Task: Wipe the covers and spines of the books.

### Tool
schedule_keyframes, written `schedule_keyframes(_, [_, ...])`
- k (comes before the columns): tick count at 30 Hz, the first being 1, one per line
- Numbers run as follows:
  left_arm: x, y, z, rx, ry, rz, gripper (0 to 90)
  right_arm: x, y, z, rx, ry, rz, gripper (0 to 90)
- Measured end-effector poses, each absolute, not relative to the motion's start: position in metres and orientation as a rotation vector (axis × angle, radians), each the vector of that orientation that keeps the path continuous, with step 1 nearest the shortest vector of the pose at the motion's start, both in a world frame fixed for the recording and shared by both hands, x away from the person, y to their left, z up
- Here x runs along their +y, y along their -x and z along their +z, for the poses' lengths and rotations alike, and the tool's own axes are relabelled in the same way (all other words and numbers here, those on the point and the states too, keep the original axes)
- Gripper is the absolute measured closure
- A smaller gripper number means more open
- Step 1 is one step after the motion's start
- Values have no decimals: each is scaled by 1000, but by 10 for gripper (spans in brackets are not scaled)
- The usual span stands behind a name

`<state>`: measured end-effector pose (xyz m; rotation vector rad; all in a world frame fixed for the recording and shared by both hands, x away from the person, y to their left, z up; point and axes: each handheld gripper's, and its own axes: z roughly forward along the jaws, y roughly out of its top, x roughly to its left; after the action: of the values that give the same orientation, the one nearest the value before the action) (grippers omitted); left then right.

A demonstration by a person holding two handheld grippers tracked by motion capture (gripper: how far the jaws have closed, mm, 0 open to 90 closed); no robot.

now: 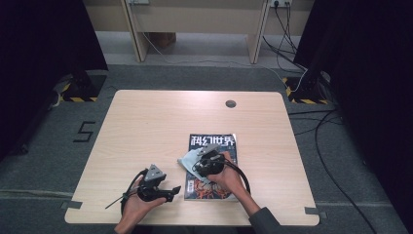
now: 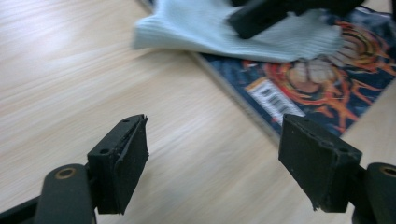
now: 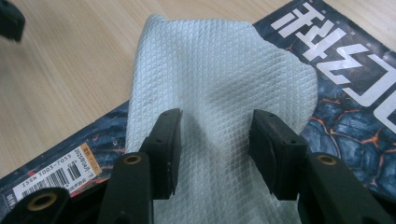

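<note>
A magazine (image 1: pixel 214 142) with a dark, fiery cover lies on the wooden table (image 1: pixel 160 117), right of centre. A pale waffle-weave cloth (image 1: pixel 188 159) lies across the magazine's left edge and spills onto the wood. My right gripper (image 1: pixel 196 164) is down on the cloth. In the right gripper view its jaws (image 3: pixel 215 140) stand apart with the cloth (image 3: pixel 219 74) spread flat between and under them, not pinched. My left gripper (image 1: pixel 174 190) hovers over bare wood left of the magazine. Nothing lies between its wide-open jaws (image 2: pixel 212 154), which point toward the cloth (image 2: pixel 196 23) and the magazine (image 2: pixel 317 93).
A round grommet hole (image 1: pixel 231 104) sits near the table's far edge. Wood stretches out to the left and behind the magazine. Cables (image 1: pixel 321 141) trail on the grey floor at the right. Desk legs (image 1: pixel 134 34) stand beyond the table.
</note>
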<state>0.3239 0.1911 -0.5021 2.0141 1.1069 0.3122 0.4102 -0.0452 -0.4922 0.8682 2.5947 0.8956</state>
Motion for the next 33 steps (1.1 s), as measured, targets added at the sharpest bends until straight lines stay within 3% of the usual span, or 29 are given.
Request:
schedule_keyframes(14, [203, -329, -501, 1166, -1990, 365, 250, -61, -346, -490, 2734, -726, 921, 550])
schedule_keyframes(24, [204, -331, -503, 1181, -1992, 369, 252, -82, -356, -488, 2703, -826, 880, 540])
schedule_keyframes(33, [211, -334, -504, 1216, -1977, 397, 254, -50, -333, -489, 2755, -652, 895, 553])
